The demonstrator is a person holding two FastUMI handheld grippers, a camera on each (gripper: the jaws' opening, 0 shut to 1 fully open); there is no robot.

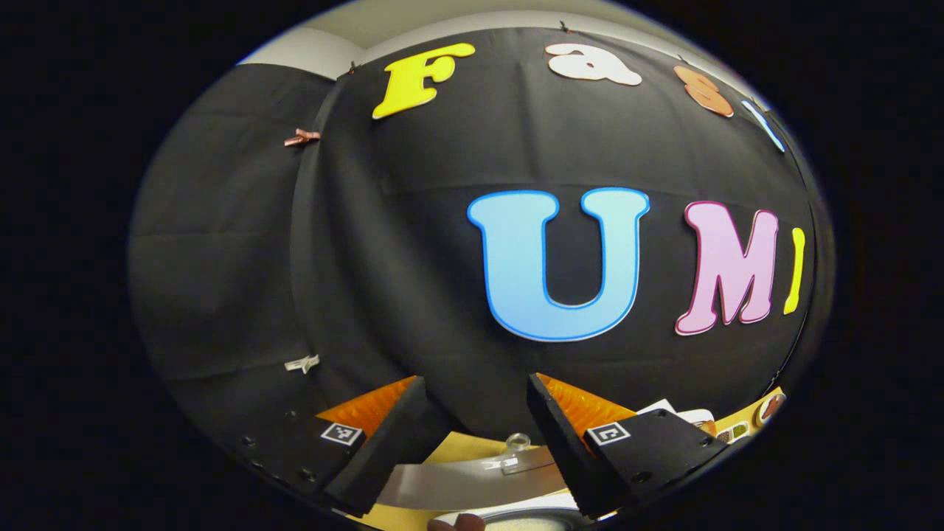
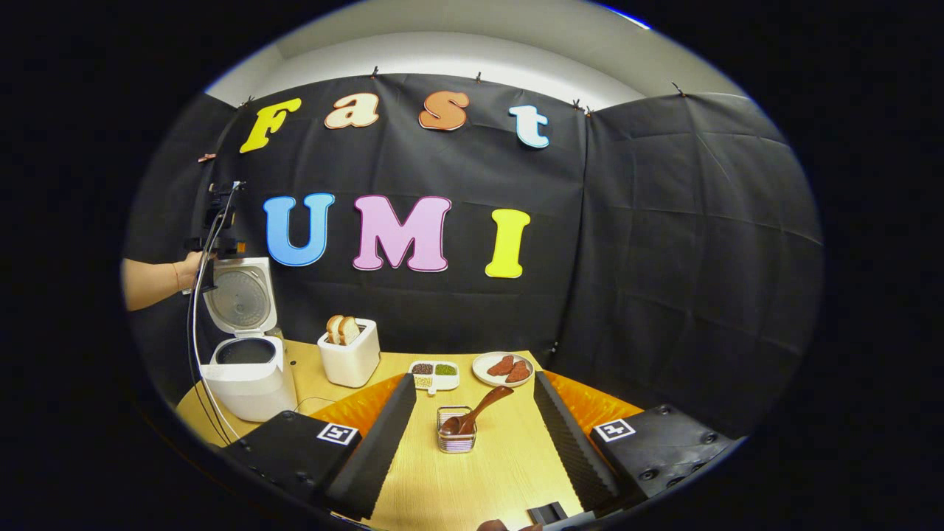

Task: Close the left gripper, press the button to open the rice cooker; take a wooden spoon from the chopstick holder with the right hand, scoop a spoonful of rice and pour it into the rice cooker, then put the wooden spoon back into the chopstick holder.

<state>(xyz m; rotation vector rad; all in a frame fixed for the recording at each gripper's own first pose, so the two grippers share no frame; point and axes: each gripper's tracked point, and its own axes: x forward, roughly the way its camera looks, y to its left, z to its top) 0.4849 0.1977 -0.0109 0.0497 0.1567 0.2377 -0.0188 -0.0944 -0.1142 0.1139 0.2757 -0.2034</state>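
We count one rice cooker [image 2: 247, 369], one toaster [image 2: 351, 355] holding two bread slices [image 2: 342, 329], and one chopstick holder [image 2: 456, 430] with one wooden spoon [image 2: 476, 410]; we count one divided dish [image 2: 434, 375] of grains with two filled compartments on show; one plate [image 2: 502, 368] carries two reddish pieces [image 2: 510, 367].

Wood surface [image 2: 501, 472] carries rice cooker [image 2: 247, 376], toaster [image 2: 352, 358], divided dish [image 2: 435, 375], plate [image 2: 503, 368], chopstick holder [image 2: 456, 430].

We see the rice cooker [image 1: 472, 483] cut off by the left gripper view's lower edge. The small dish's [image 2: 434, 375] contents are too small to identify.
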